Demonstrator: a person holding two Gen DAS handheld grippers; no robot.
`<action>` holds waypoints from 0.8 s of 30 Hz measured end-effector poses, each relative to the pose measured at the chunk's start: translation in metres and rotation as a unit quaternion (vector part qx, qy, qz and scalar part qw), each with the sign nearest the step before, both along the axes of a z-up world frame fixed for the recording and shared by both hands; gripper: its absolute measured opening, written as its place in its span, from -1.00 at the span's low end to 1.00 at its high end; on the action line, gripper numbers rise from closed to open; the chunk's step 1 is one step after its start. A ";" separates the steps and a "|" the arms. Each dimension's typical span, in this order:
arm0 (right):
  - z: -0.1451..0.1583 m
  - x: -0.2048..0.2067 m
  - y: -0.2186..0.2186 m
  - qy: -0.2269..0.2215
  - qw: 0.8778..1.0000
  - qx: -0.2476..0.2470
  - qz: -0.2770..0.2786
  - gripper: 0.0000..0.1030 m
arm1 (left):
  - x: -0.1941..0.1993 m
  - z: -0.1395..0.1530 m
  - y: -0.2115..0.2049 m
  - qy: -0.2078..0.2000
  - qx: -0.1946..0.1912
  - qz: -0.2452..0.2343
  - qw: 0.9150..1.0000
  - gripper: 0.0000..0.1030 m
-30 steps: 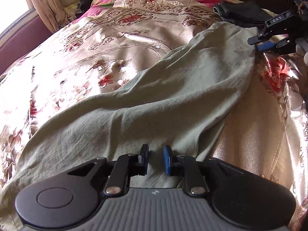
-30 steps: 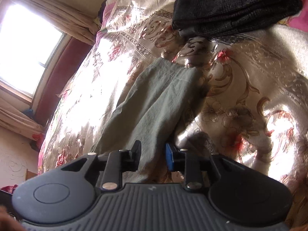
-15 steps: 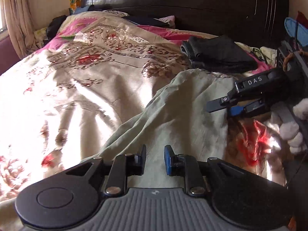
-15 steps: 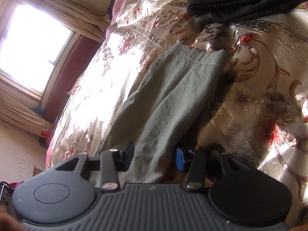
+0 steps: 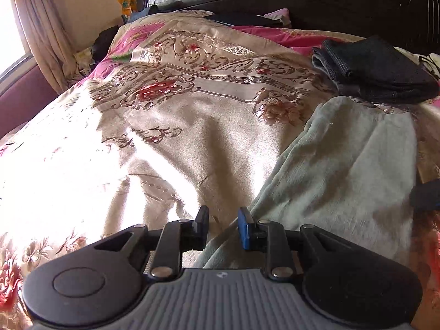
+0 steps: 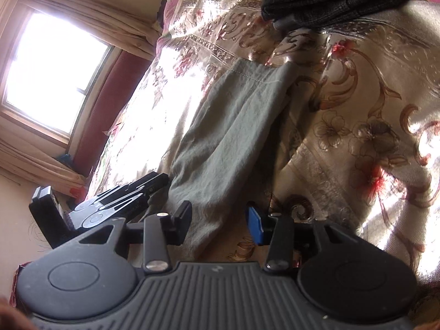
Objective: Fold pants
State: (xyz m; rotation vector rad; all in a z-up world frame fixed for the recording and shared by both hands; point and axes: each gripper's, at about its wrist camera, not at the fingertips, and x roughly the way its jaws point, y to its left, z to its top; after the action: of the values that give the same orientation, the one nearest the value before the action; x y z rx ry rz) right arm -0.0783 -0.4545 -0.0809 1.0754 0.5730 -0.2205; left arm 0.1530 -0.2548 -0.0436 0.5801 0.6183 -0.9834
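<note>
The green pants (image 5: pixel 343 170) lie on the bed (image 5: pixel 170 137), stretching away in front of my tongs. My left tongs (image 5: pixel 222 227) have just been opening at the pants' edge, holding nothing. My right tongs (image 6: pixel 218 221) are apart over the cloth, not pinching it.

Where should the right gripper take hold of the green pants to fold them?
Probably the near folded edge of the green pants, low in the right wrist view, with the right gripper coming straight ahead. The cloth lies flat on the bedspread, and that edge already sits just beyond its open jaws.
</note>
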 end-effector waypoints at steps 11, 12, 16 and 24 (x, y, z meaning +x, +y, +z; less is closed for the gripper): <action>0.001 0.024 0.000 -0.022 0.998 -0.028 -0.052 -0.10 | -0.058 0.011 0.056 0.000 -0.008 -0.022 1.000 -0.09; 0.001 0.024 0.000 -0.020 0.998 -0.027 -0.056 -0.13 | -0.057 0.009 0.057 0.005 -0.007 -0.021 1.000 -0.09; -0.004 0.000 -0.002 -0.024 0.996 -0.017 -0.085 -0.15 | -0.055 0.008 0.063 0.017 -0.014 -0.021 1.000 -0.09; -0.017 0.032 -0.015 -0.057 0.993 0.024 -0.099 -0.10 | -0.057 0.007 0.082 0.038 -0.044 -0.013 0.998 -0.08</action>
State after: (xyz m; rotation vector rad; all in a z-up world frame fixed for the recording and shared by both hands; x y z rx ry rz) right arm -0.0464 -0.4699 -0.0978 1.1836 0.3706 -0.3174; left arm 0.0960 -0.1729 -0.0368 0.4767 0.6327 -1.0547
